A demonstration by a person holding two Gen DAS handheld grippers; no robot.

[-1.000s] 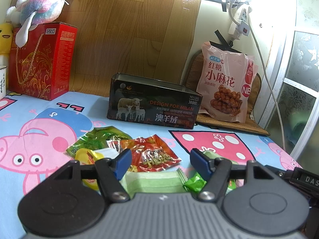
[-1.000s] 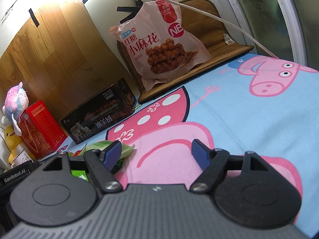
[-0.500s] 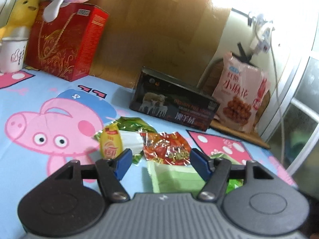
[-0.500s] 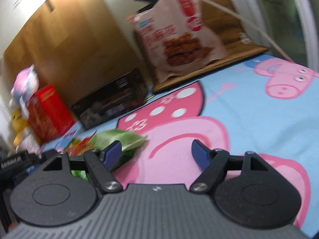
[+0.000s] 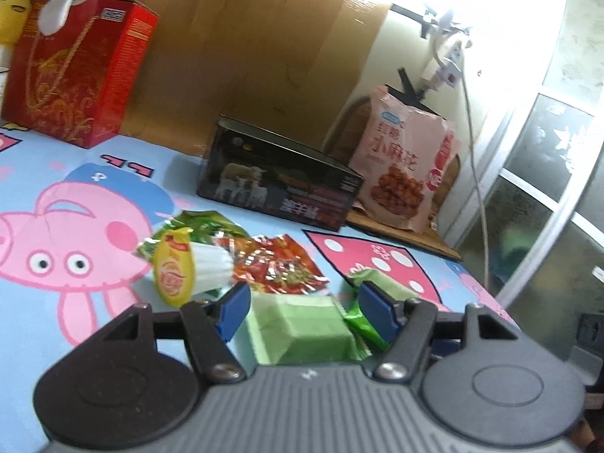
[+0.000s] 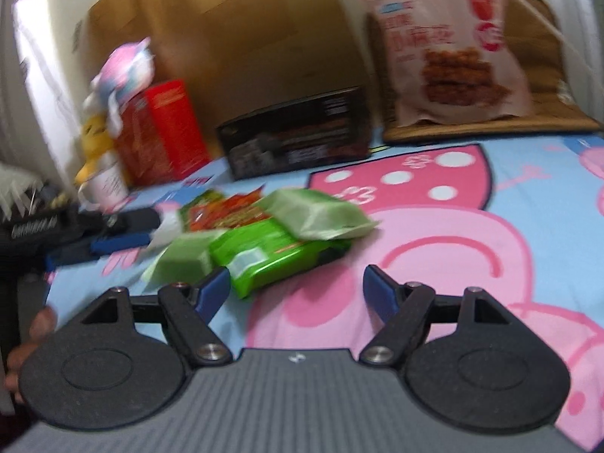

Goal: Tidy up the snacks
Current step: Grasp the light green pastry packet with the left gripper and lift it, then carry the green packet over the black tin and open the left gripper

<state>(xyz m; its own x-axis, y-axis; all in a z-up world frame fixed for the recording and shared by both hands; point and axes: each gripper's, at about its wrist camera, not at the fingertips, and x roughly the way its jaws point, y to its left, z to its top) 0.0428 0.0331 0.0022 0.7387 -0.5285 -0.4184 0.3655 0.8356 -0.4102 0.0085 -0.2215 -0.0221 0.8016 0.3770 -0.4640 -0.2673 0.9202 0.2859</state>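
While both tongs gape empty, the pale green packet (image 5: 298,330) lies lengthwise between the left tongs (image 5: 304,311).

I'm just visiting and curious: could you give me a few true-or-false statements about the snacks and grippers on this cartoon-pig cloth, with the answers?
1. The left gripper is open, with a pale green packet between its fingers. True.
2. The dark tin box is full of snacks. False: none show over its rim; the small packets lie on the cloth.
3. The big pink bag leans upright beside the tin. True.
4. The right gripper is shut on a packet. False: it is open and holds nothing.
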